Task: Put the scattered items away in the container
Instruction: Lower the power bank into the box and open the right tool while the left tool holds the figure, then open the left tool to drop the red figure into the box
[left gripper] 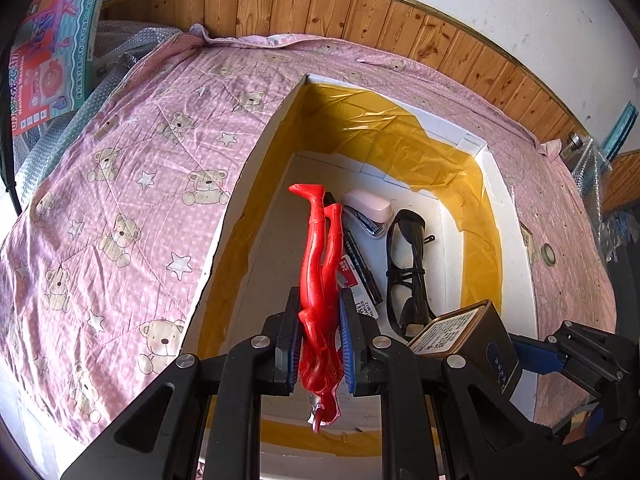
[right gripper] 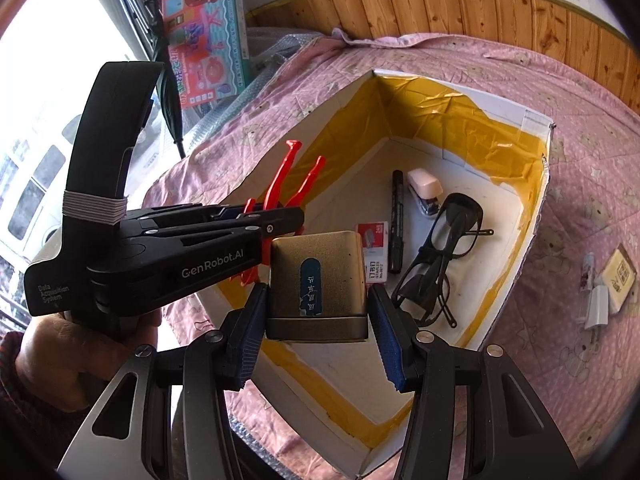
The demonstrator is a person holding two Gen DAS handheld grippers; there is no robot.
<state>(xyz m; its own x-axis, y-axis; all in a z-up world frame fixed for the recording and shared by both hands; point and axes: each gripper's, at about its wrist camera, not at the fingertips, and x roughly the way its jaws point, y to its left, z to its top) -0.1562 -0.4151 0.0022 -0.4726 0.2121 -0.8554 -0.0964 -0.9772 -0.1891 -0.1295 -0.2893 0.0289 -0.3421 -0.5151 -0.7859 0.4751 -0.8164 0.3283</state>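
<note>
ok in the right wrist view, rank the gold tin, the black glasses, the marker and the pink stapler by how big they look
1. gold tin, though it is held close to the camera by the right gripper, so its size is inflated
2. black glasses
3. marker
4. pink stapler

The marker is longer than the stapler but thinner, so those two are close.

home bedroom | teddy-bear quilt (left gripper: 120,184) | wood wainscot (left gripper: 360,12) | toy box (right gripper: 208,32)

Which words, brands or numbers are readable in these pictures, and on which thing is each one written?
"GenRobot.AI": left tongs body.
"Data Acquisition System": same body.
"STAPLES": staple box; its other print is too small.
"Washing Machine": toy box.
Gold tin label, in right tongs: blurred.
</note>
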